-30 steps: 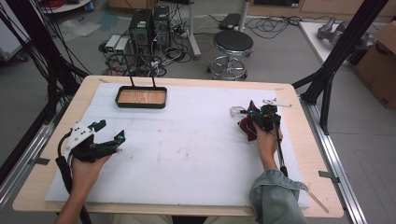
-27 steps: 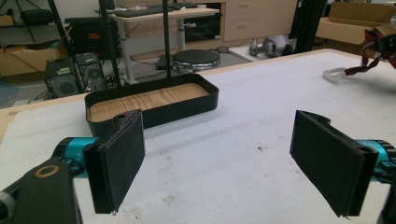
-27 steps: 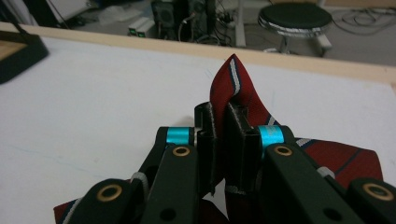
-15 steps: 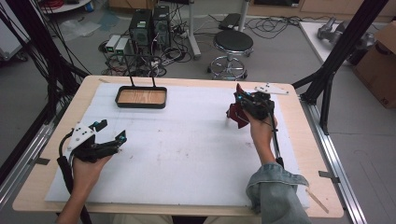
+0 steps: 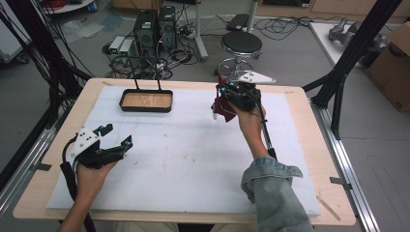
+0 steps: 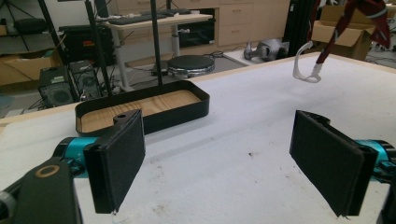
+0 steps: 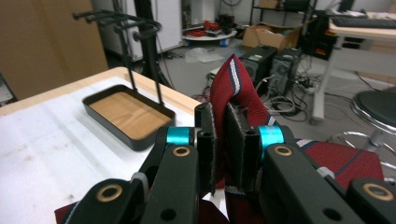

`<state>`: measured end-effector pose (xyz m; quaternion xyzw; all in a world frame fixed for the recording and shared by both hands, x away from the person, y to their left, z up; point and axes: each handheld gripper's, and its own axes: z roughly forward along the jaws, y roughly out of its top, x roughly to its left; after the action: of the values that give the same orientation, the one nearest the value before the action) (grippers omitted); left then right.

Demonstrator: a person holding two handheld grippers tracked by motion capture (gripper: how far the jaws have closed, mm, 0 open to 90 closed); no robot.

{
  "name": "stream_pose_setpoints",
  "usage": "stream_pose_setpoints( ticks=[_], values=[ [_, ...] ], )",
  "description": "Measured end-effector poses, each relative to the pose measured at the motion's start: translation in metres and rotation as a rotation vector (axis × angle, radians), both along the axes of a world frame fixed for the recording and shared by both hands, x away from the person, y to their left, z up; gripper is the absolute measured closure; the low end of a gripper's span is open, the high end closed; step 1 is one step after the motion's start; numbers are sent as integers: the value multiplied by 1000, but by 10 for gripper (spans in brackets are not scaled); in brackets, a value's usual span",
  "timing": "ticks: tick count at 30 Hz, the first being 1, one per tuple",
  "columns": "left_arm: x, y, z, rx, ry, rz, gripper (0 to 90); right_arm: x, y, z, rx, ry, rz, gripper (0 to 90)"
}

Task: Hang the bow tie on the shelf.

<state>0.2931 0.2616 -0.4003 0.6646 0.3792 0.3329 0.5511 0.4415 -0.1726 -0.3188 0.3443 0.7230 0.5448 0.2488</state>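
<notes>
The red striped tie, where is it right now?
The tie is pinched in the right gripper, lifted over the far right part of the white mat, to the right of the black tray.

This looks like a lab or engineering workshop; a black metal frame stands around the wooden table, computer towers sit on the bare floor at the far side among tangled cables; a round stool stands nearby; desks with a keyboard and cardboard boxes line the far edges, probably storage.
</notes>
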Motion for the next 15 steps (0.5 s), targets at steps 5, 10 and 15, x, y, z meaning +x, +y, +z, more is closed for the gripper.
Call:
stream_pose_setpoints(
  ticks=[5, 10, 15],
  values=[
    [0, -1, -1, 2, 4, -6, 185, 8, 22, 8, -2, -18, 35, 824],
    [0, -2, -2, 0, -1, -8, 185, 20, 56, 13, -11, -38, 94, 824],
    [0, -2, -1, -8, -4, -8, 185, 32, 80, 13, -5, -34, 112, 824]
  ],
)
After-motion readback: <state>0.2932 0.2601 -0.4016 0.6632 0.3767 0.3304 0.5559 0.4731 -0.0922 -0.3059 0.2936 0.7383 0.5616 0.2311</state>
